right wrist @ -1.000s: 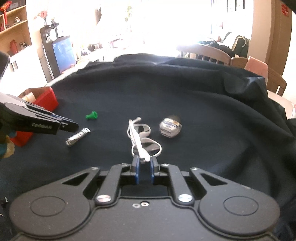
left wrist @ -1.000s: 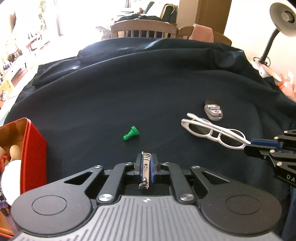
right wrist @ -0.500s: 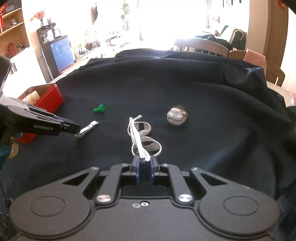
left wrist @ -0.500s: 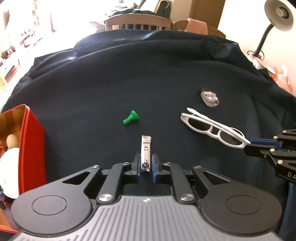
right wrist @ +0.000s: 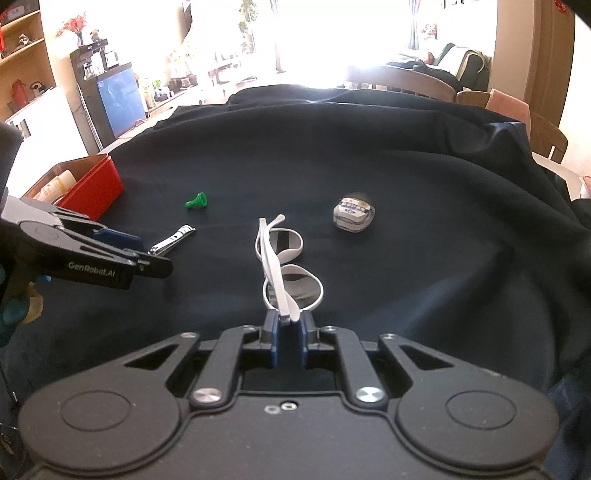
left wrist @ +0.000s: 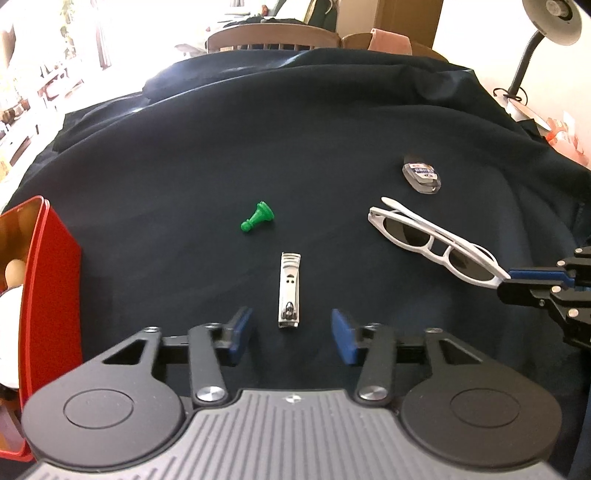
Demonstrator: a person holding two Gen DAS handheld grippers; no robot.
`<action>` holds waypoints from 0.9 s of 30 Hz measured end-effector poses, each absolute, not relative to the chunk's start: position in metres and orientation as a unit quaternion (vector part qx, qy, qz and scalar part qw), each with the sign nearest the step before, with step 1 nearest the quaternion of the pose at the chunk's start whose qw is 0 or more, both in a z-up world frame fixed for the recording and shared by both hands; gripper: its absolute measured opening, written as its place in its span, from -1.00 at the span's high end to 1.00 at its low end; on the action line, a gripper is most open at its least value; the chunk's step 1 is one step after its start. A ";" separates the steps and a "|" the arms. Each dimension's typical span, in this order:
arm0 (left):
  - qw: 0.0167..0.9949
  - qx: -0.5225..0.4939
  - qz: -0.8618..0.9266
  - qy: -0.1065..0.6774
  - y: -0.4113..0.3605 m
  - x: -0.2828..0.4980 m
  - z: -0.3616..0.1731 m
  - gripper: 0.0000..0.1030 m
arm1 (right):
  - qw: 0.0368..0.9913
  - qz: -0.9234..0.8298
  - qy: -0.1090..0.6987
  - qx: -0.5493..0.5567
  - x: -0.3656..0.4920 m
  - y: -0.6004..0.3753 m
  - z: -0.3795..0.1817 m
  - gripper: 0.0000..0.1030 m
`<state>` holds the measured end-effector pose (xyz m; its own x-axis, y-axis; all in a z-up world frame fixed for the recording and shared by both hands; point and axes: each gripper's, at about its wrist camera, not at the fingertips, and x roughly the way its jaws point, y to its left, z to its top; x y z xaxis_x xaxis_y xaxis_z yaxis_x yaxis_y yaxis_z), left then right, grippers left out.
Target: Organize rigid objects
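Right now the nail clipper (left wrist: 289, 291) lies flat on the dark cloth (left wrist: 295, 140) near the front edge, its length running away from the left gripper (left wrist: 291, 334). The jaws of that gripper have just been opening; they stand apart w/ the near end of the clipper between the blue pads (left wrist: 341, 334) but not touched by them. From the right wrist view the clipper (right wrist: 171, 240) sits just past the left gripper's tips (right wrist: 146, 254).

A green pawn (left wrist: 257, 217) lies on its side a bit farther in, close to the clipper but apart from it. To the right, white sunglasses (left wrist: 432, 245) are folded, w/ one end lifted and the other end low over the cloth. The right gripper (right wrist: 288, 326) is clamped on the near end of the sunglasses frame (right wrist: 279, 271), pads pressed together on the white plastic. Seen from the left wrist view, the right gripper (left wrist: 509, 280) comes in from the right edge.

Beyond the sunglasses, toward the far right of the cloth, a small clear case w/ a blue label (left wrist: 422, 174) lies on its own, well apart from the pawn.

At the left edge stands a red box (left wrist: 51, 273), open, w/ pale items inside; can't tell what they are. A grey desk lamp (left wrist: 550, 20) stands past the far right corner, and wooden chairs (left wrist: 273, 37) stand behind the far edge.
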<state>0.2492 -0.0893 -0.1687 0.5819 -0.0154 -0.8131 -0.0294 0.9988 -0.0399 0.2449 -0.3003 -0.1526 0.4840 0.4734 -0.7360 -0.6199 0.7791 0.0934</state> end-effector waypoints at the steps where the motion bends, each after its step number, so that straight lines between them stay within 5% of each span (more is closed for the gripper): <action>1: 0.889 -0.022 0.005 0.457 -0.090 0.250 -0.168 0.44 | 0.857 0.319 0.395 -0.093 0.245 -0.300 -0.153 0.80; 5: 0.890 -0.022 0.005 0.456 -0.090 0.249 -0.168 0.77 | 0.858 0.317 0.393 -0.093 0.243 -0.299 -0.152 0.81; 27: 0.910 -0.076 0.019 0.406 -0.033 0.232 -0.112 0.79 | 0.885 0.320 0.322 -0.100 0.232 -0.255 -0.092 0.92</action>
